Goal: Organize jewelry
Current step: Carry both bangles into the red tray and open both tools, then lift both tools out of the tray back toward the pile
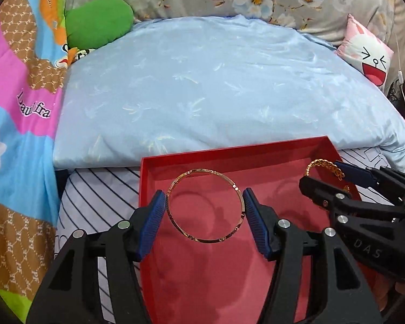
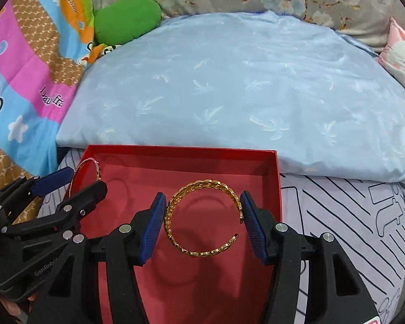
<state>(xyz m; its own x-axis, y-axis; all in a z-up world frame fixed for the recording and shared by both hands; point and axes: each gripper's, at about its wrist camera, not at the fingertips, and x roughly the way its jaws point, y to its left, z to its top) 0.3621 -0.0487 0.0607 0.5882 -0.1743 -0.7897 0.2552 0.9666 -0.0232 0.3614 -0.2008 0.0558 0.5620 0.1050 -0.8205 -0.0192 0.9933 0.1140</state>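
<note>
A thin rose-gold bangle [image 1: 204, 205] hangs over the red box [image 1: 229, 156], pinched across its width by the blue pads of my left gripper [image 1: 204, 210]. In the right wrist view a gold chain-link cuff bracelet [image 2: 202, 217] with a gap at its lower right is clamped between the pads of my right gripper [image 2: 203, 216], also above the red box [image 2: 181, 152]. Each gripper shows in the other's view: the right gripper [image 1: 329, 178] with the cuff [image 1: 321, 165] at right, the left gripper [image 2: 78, 183] with the bangle [image 2: 85, 171] at left.
The red box lies on a striped sheet [image 1: 100, 197] at the near edge of a bed. Behind it is a light blue folded quilt [image 1: 216, 86], a colourful blanket [image 1: 19, 108] at left, a green cushion [image 1: 100, 21] and a pink cartoon pillow [image 1: 367, 54].
</note>
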